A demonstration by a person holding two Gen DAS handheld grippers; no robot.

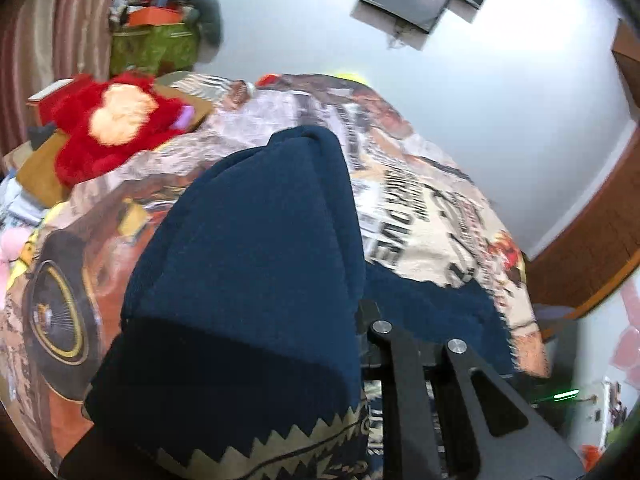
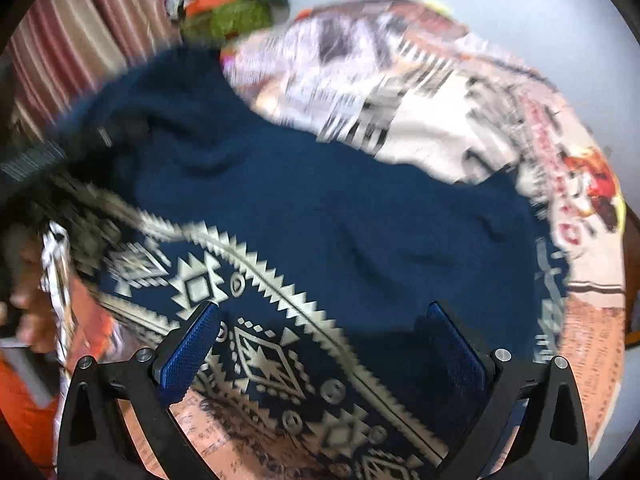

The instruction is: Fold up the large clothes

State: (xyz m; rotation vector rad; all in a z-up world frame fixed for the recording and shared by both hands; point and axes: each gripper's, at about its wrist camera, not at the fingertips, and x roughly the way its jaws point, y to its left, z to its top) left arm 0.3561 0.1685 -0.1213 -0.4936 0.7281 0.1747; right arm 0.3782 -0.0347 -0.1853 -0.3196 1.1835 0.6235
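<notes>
The only lettering showing is on the printed, newspaper-style bedspread (image 1: 420, 216) covering the bed: in the left wrist view, large dark block capitals are running upside down across a cream panel, and the letters "EMO" seem to be showing at the near end, though the rest is blurring into unreadable strokes. Smaller printed lines beside them are staying too small to make out. In the right wrist view the same bedspread (image 2: 420, 120) is smearing with motion, so nothing there is reading clearly.
</notes>
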